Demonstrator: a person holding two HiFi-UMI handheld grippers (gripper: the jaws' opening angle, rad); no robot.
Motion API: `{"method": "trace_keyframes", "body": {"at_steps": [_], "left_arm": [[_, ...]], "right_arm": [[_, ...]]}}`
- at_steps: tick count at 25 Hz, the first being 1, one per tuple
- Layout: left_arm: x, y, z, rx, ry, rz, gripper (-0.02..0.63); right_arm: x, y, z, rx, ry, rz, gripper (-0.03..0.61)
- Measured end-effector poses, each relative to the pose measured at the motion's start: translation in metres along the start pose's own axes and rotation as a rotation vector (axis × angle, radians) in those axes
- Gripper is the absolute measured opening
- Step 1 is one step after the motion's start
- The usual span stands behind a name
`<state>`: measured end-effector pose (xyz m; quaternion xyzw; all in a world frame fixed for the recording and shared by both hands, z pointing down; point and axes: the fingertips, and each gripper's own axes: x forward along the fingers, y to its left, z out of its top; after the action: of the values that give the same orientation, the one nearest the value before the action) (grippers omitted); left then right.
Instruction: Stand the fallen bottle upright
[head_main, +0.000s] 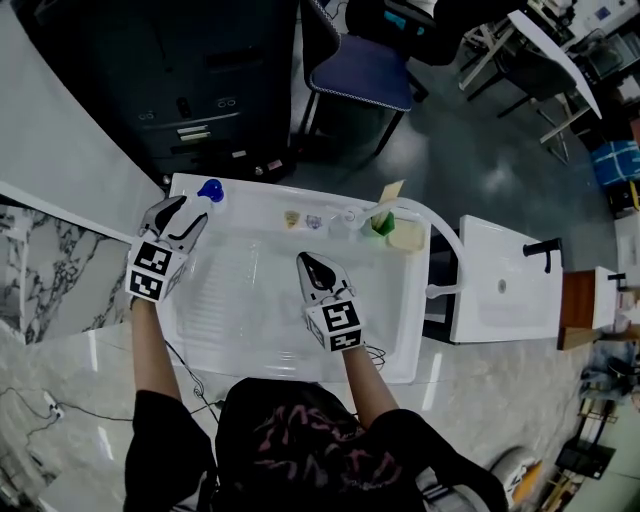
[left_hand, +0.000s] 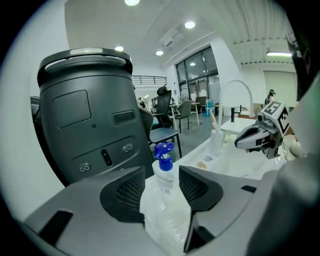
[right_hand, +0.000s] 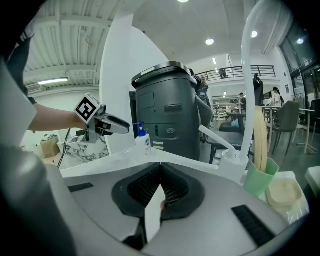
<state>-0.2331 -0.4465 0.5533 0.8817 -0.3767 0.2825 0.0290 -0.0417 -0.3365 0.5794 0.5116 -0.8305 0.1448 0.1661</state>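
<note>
Jaws of the left gripper (left_hand: 162, 183) stand apart, upright bottle (left_hand: 163, 161) between them.

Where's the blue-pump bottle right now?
The bottle stands upright on the sink rim's far-left corner in the head view, just beyond the open left gripper.

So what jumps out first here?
The clear bottle with the blue pump stands upright at the far left corner of the white sink, between the open jaws of the left gripper. Behind it looms a dark grey bin. The right gripper hangs shut over the basin.
</note>
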Motion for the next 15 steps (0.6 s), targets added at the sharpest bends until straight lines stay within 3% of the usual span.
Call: {"method": "trace_keyframes", "body": {"at_steps": [9, 15], "left_arm": [[-0.053, -0.04, -0.001, -0.12, -0.068, 0.099, 0.2], [-0.091, -0.073, 0.01, -0.144, -0.118, 0.155, 0.157]], "right_arm": [[-0.032, 0.019, 0.021, -0.022, -0.071, 0.028, 0.014], [-0.066, 0.032, 0.034, -0.042, -0.119, 0.043, 0.014]]}}
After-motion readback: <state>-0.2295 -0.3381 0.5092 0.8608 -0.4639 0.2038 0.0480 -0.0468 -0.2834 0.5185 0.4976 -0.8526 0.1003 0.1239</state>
